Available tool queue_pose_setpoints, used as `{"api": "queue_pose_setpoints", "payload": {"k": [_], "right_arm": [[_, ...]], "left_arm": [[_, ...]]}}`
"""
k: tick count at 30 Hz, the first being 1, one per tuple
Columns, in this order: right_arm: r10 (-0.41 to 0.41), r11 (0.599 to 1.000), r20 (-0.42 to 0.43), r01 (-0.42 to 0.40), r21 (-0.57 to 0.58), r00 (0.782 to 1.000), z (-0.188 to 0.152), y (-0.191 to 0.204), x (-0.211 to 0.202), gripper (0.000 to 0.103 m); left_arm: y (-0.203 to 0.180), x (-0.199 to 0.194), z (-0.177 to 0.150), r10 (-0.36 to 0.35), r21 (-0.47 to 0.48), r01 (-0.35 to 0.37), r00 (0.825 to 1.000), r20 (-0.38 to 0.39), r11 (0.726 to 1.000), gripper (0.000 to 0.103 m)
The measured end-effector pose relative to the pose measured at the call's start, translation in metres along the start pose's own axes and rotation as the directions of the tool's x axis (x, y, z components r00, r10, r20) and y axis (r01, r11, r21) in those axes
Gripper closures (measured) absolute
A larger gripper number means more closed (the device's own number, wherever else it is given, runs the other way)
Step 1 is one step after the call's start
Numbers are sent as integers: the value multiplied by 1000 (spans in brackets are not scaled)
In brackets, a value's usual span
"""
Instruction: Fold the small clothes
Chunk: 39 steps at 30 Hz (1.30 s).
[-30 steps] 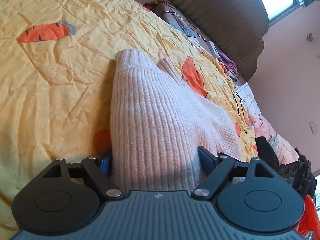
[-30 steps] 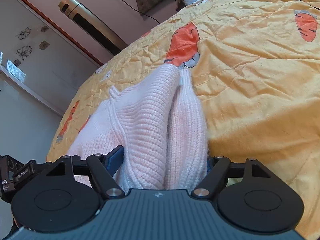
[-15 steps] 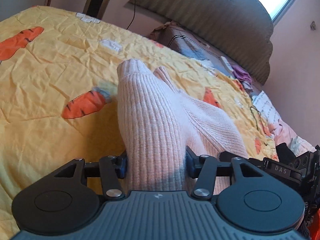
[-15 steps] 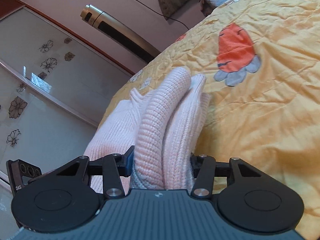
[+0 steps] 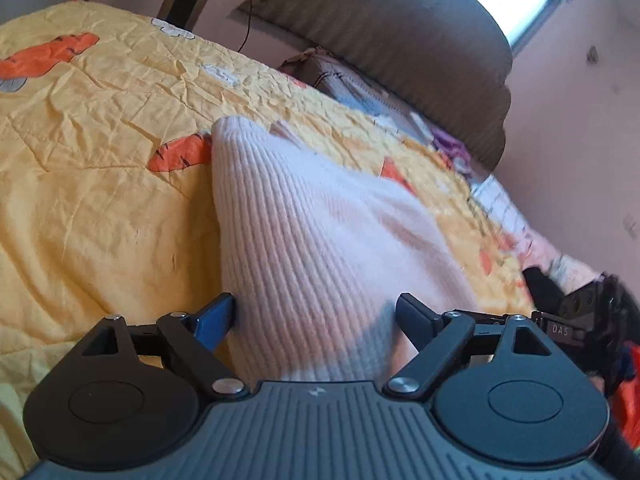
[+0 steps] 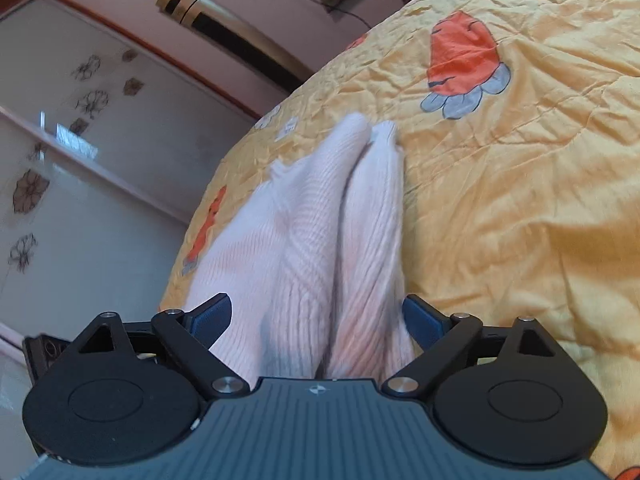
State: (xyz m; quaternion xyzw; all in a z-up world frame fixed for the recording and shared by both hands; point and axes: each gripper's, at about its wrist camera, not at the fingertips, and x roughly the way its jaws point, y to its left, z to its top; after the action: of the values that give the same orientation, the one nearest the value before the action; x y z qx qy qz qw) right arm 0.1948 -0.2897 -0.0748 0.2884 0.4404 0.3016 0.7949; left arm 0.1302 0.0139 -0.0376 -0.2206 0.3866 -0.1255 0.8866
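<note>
A pale pink ribbed knit sweater lies on the yellow carrot-print bedspread, doubled over into a fold. My left gripper has its jaws spread wide, with the sweater's near edge lying loosely between the fingers. In the right wrist view the sweater shows as two ribbed folds side by side. My right gripper is also spread open around its near edge, with the fabric between the blue pads and gaps at the sides.
A brown padded headboard and pillows are at the bed's far end. Other clothes lie at the right. The other gripper shows at the right edge. A tall fan and wardrobe doors stand beyond the bed.
Both grippers were clamped on the sweater half a second ago and have now opened wide, releasing it. The sweater has settled lower onto the bedspread.
</note>
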Motion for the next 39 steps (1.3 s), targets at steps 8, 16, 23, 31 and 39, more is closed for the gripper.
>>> {"api": "queue_pose_setpoints", "payload": {"k": [8,16,23,31,39], "right_arm": [[-84,962,-56,66,-266,995,-20,-1,11,46],[-139,973,82,151,-172,987,-11,16,-31,23],[10,997,212,5,-72,977,52,47,-23,14],[-264,955,62,269,-121,963,78,32,55,69],[-236,966,65,242,-94,970,88,4,50,87]], "left_arm": [[-11,23,-29,86,276,-67,995,-55,959,23],[-25,-70,-28,87,273,-143,974,207,951,22],[-84,-19,-35,102,467,-211,963,248,859,20],[-84,8,-58,185,523,-311,942,280,794,10],[-82,31,-57,199,518,-307,946,255,798,1]]}}
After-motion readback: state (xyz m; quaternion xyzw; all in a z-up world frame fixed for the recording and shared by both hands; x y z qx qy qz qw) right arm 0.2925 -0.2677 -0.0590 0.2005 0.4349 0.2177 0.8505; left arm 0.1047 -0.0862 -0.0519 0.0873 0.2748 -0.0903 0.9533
